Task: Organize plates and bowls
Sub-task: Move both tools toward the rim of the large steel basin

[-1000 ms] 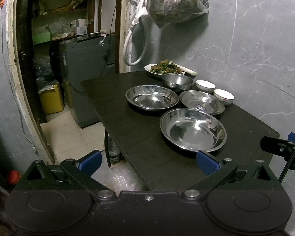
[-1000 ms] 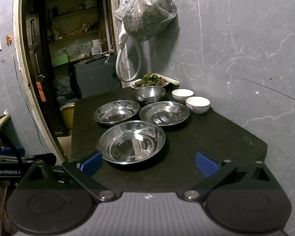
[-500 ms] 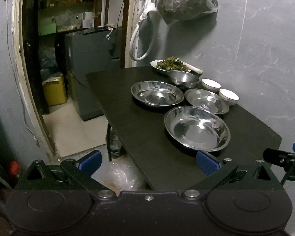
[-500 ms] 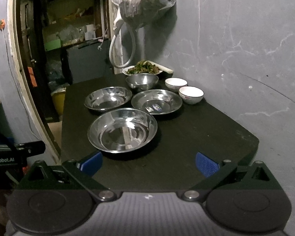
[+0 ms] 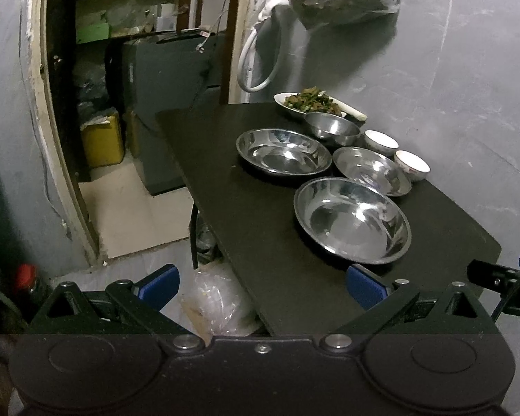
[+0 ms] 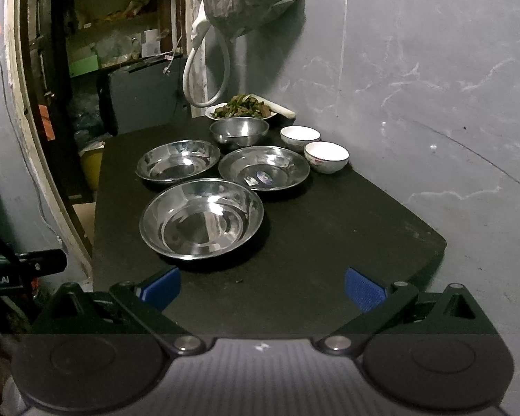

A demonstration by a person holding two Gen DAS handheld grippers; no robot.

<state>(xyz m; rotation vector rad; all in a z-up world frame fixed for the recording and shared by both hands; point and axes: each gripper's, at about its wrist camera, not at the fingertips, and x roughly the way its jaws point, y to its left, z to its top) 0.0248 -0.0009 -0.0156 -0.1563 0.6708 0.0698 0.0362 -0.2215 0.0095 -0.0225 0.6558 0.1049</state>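
The black table [image 6: 329, 242] held three wide shiny metal plates [image 6: 201, 221], one deep metal bowl [image 6: 239, 132] and two small white bowls [image 6: 325, 156], all apart and unstacked. The left gripper [image 5: 260, 286] and right gripper [image 6: 261, 287] hung wide open and empty. Both had risen a little since earlier.

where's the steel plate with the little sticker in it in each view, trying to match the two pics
Left wrist view: the stickered steel plate is right of centre, just past the nearest big steel plate, with the white bowl at its right.
Right wrist view: the same plate sits near centre, behind and right of the nearest big steel plate; the sticker shows clearly here.
Shared landmark: the plate of greens at the table's far end.
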